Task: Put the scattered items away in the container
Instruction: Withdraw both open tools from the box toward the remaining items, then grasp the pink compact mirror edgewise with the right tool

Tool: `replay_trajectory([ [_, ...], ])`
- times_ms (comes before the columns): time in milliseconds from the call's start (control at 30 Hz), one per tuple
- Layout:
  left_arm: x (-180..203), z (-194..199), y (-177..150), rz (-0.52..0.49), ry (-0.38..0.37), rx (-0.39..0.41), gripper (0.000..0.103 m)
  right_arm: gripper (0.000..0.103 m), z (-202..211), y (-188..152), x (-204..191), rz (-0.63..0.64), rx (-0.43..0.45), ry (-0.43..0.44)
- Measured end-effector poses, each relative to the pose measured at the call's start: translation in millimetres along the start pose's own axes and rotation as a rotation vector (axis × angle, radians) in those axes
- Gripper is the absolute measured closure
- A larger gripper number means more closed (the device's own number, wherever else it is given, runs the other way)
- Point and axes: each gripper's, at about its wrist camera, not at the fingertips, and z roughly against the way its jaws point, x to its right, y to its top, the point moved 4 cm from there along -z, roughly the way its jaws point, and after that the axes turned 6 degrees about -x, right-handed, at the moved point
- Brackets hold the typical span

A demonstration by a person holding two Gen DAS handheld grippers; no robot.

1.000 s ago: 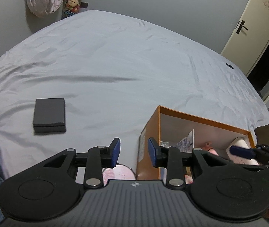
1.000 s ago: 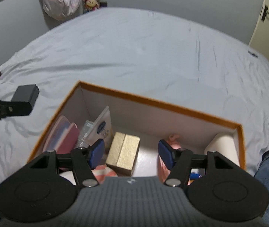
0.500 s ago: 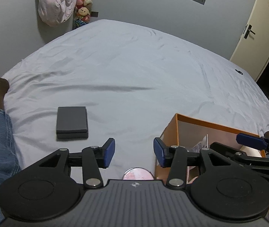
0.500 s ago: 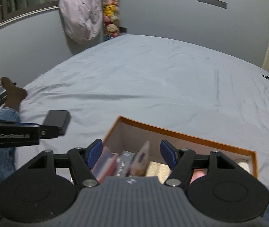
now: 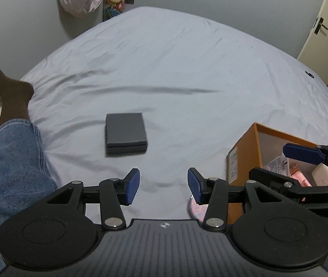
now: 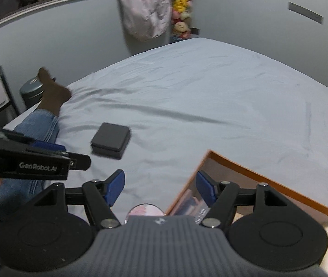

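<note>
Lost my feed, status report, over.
Left gripper and right gripper open, empty. Dark box on sheet, outside orange container. Path clear.

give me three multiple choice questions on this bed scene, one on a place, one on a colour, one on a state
1. Where does the dark grey box lie?
A. inside the orange box
B. on the bedsheet
C. between the left gripper's pads

2. What colour is the rim of the orange box?
A. orange
B. green
C. white

3. How is the left gripper?
A. shut on the dark box
B. open with nothing held
C. shut on a pink item

Answers: 1 B, it rests on the bedsheet apart from the container; 2 A, the edge is orange; 3 B, only sheet shows between its pads.
</note>
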Motion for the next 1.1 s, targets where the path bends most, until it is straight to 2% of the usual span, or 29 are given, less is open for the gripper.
replay_trajectory([
  [200,-17.3,-6.1,1.4,-0.042,0.022,-0.041,0.049,0.036,-19.3,6.3,-26.5,0.163,-0.08,0.06],
  [367,-22.8,-12.5,4.6,-0.119,0.046,-0.082,0.049,0.037,-46.9,6.8,-38.3,0.27,-0.206,0.128],
  [533,-26.1,-21.2,6.1,-0.215,0.08,-0.119,0.049,0.037,-78.1,0.6,-44.1,0.397,-0.336,0.137],
  [833,-34.1,-43.8,5.7,-0.306,0.113,-0.184,0.049,0.038,-124.4,-20.8,-55.6,0.597,-0.556,0.15],
  [1000,-37.3,-51.8,4.3,-0.324,0.106,-0.2,0.049,0.038,-144.0,-30.9,-62.2,0.674,-0.625,0.134],
  [1100,-39.4,-55.7,3.2,-0.328,0.105,-0.21,0.049,0.044,-152.3,-35.1,-64.8,0.696,-0.659,0.13],
])
